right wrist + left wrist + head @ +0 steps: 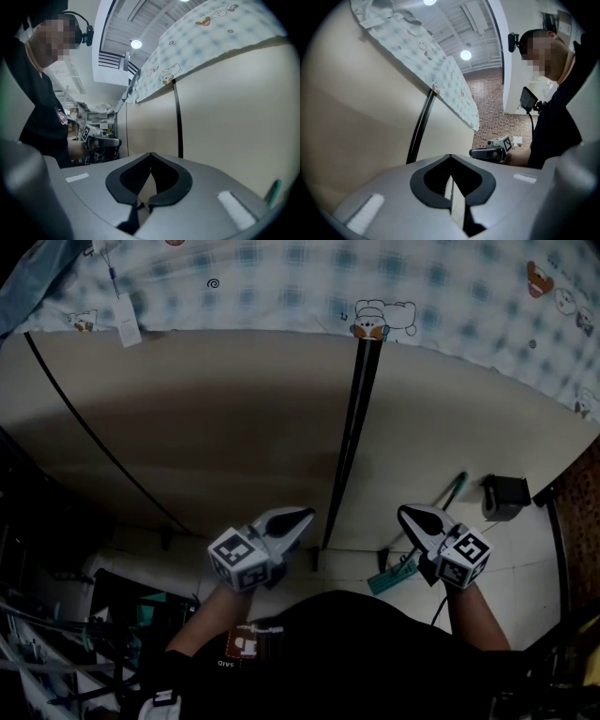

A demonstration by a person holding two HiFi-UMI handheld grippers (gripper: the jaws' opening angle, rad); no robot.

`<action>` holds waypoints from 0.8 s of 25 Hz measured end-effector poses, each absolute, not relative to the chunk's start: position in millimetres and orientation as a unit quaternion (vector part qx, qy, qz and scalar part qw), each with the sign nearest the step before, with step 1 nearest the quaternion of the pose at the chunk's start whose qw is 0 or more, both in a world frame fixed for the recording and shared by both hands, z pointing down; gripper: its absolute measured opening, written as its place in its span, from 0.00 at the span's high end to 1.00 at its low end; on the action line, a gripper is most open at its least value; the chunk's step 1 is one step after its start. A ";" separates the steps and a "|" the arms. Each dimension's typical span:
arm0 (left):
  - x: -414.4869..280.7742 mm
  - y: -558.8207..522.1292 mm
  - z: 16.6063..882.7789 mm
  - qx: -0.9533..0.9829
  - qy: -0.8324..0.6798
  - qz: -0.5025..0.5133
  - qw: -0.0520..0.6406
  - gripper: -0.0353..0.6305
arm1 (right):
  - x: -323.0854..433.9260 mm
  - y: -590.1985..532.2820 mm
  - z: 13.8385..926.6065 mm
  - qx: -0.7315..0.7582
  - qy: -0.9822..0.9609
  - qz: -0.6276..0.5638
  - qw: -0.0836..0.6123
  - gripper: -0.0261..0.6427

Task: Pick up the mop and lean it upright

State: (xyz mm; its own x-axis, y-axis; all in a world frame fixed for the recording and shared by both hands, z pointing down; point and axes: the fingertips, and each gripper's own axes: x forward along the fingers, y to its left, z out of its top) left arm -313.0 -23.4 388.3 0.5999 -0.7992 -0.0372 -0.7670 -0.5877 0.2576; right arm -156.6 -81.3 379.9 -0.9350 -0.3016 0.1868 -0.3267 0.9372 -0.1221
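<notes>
The long black mop pole (349, 442) is leaning upright against the beige panel (206, 418) at frame centre, its top reaching the blue checked sheet (281, 287). The left gripper (302, 516) and right gripper (407, 513) are hovering at lower centre, both with jaws closed together and gripping nothing. A teal-handled tool (398, 568) is lying on the floor beside the right gripper.

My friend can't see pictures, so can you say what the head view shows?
The left tool and right tool, both shut and empty, point at a beige panel with a black pole standing against it. A checked cloth with cartoon bears covers the panel's top, and what looks like a teal mop sits low beside the right tool.
</notes>
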 end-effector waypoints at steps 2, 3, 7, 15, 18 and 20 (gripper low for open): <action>-295.4 -25.0 388.2 0.890 -0.438 -0.065 0.110 0.95 | -136.8 -88.2 382.5 0.165 -0.981 0.069 0.082 0.94; -285.8 -26.9 387.7 0.890 -0.438 -0.061 0.111 0.95 | -126.5 -91.8 382.8 0.166 -0.980 0.072 0.078 0.94; -230.6 -44.3 386.0 0.886 -0.447 -0.057 0.106 0.95 | -76.2 -108.4 379.4 0.153 -0.982 0.088 0.060 0.93; -74.0 -92.6 402.8 0.881 -0.458 -0.061 0.105 0.95 | 57.3 -158.1 406.8 0.118 -0.985 0.073 0.100 0.90; -34.1 -104.1 405.9 0.883 -0.450 -0.051 0.121 0.95 | 88.8 -172.5 430.9 0.124 -0.981 0.101 0.109 0.86; -25.7 -106.9 411.1 0.887 -0.442 -0.043 0.123 0.95 | 95.9 -175.3 445.0 0.129 -0.978 0.111 0.117 0.84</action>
